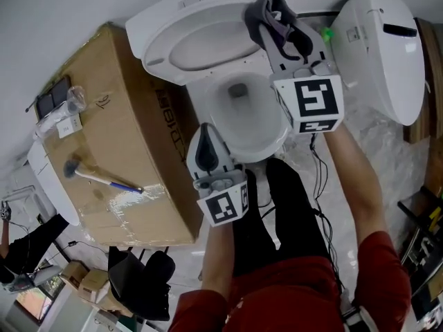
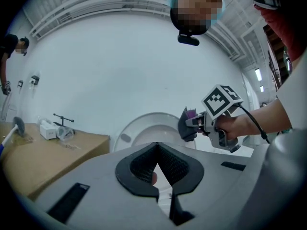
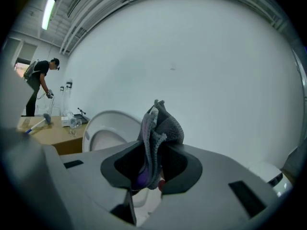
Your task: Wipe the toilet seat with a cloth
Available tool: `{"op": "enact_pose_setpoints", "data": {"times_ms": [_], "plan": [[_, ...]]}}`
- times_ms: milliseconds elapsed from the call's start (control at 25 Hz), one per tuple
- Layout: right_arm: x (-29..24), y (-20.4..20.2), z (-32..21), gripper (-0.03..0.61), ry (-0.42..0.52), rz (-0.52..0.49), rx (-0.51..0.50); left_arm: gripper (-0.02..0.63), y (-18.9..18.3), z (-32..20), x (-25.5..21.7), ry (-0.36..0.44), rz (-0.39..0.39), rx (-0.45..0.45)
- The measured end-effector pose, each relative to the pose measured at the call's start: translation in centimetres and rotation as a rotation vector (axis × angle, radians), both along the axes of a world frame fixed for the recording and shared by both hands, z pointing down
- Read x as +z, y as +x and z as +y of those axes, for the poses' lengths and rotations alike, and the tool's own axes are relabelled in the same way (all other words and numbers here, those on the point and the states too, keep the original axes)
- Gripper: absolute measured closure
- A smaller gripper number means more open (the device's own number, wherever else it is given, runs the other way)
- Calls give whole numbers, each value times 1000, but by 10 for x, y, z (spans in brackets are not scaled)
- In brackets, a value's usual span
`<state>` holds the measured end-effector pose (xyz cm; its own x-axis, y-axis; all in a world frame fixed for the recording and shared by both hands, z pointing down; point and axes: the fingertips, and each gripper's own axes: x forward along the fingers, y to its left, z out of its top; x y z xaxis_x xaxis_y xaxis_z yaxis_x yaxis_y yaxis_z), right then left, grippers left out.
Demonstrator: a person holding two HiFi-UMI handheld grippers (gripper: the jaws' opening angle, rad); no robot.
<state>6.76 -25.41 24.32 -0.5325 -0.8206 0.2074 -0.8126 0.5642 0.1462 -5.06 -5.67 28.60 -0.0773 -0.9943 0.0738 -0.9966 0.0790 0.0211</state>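
Observation:
The white toilet stands with its seat and lid (image 1: 197, 37) raised against the wall and the bowl (image 1: 277, 133) bare below. My right gripper (image 1: 277, 23) hangs above the bowl's far right corner, shut on a bunched grey cloth (image 1: 271, 7) with a purple patch. In the right gripper view the cloth (image 3: 160, 128) sticks up between the jaws, with the raised lid (image 3: 108, 131) to its left. My left gripper (image 1: 205, 135) is shut and empty over the bowl's near left rim. The left gripper view shows the left gripper (image 2: 157, 146) pointing at the lid (image 2: 148, 128), and the right gripper (image 2: 192, 123) to the right.
A large cardboard box (image 1: 118, 151) stands close against the toilet's left side, with a hammer (image 1: 97, 175) and small items on top. A second white toilet part (image 1: 384, 47) lies to the right. Cables run over the floor by my legs. A person (image 3: 41, 85) stands far off.

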Motion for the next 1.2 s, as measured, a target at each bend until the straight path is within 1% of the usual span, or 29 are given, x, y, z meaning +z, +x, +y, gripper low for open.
{"op": "enact_pose_setpoints", "data": {"times_ms": [200, 440, 680, 840, 1000, 1200], "plan": [[34, 32, -5, 482, -45, 33, 31, 601, 15, -11, 11, -17, -1, 11], [71, 42, -3, 482, -57, 54, 29, 601, 20, -25, 26, -29, -12, 5], [136, 43, 4, 482, -158, 79, 30, 601, 17, -28, 47, -50, -23, -10], [177, 44, 8, 482, -243, 70, 35, 601, 12, -27, 62, -70, -26, -25], [212, 44, 13, 482, -299, 88, 39, 601, 7, -25, 76, -83, -27, -40], [249, 38, 21, 482, -351, 138, 22, 601, 2, -24, 90, -97, -24, -55]]}}
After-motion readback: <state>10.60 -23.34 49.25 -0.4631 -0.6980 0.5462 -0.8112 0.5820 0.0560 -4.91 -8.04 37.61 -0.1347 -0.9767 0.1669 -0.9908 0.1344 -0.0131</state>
